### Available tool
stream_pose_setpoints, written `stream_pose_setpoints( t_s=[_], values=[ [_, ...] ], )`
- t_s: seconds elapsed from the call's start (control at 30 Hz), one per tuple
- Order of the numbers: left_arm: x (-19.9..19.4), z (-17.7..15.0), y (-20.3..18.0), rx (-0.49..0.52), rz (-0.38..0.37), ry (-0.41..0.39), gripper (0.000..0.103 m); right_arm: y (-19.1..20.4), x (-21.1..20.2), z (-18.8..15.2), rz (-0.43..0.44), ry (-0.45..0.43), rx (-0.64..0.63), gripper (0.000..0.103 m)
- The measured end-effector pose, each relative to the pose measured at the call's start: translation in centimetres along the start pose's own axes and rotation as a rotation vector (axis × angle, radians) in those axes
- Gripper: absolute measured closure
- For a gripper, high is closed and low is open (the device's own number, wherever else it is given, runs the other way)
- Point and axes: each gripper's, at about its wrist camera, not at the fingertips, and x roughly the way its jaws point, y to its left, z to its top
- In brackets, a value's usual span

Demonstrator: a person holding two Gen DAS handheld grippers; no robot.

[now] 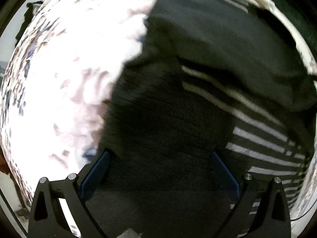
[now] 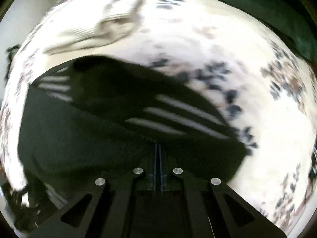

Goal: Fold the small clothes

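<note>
A dark garment with white stripes (image 1: 178,103) lies on a white floral bedsheet (image 1: 59,79). My left gripper (image 1: 160,158) is open, its blue-padded fingers (image 1: 95,174) spread just above the dark cloth, holding nothing. In the right wrist view the same dark striped garment (image 2: 118,107) fills the middle. My right gripper (image 2: 158,152) is shut, its pads pressed together on the garment's near edge. Both views are motion-blurred.
A crumpled cream garment (image 2: 103,31) lies on the floral sheet (image 2: 257,119) beyond the dark one, also at the top right of the left wrist view (image 1: 277,6). A dark green cloth (image 2: 267,15) borders the far right.
</note>
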Motion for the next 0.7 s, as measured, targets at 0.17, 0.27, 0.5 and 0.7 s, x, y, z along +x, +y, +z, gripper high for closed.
stream_pose_setpoints(
  t_s=[0.17, 0.27, 0.5, 0.7],
  values=[
    [-3.0, 1.8, 2.1, -0.058, -0.008, -0.064, 0.000, -3.7, 1.0, 0.6, 0.167, 0.127, 0.190, 0.085],
    [-4.8, 3.3, 2.8, -0.064, 0.019, -0.125, 0.000, -8.8, -2.3, -0.7, 0.292, 0.035, 0.425, 0.063],
    [-6.2, 5.9, 2.5, -0.028, 0.068, -0.186, 0.000, -13.2, -6.3, -7.5, 0.246, -0.013, 0.632, 0.061],
    [-5.0, 5.3, 1.5, -0.009, 0.074, -0.157, 0.000, -8.1, -0.6, -10.3, 0.192, 0.122, 0.569, 0.061]
  ],
)
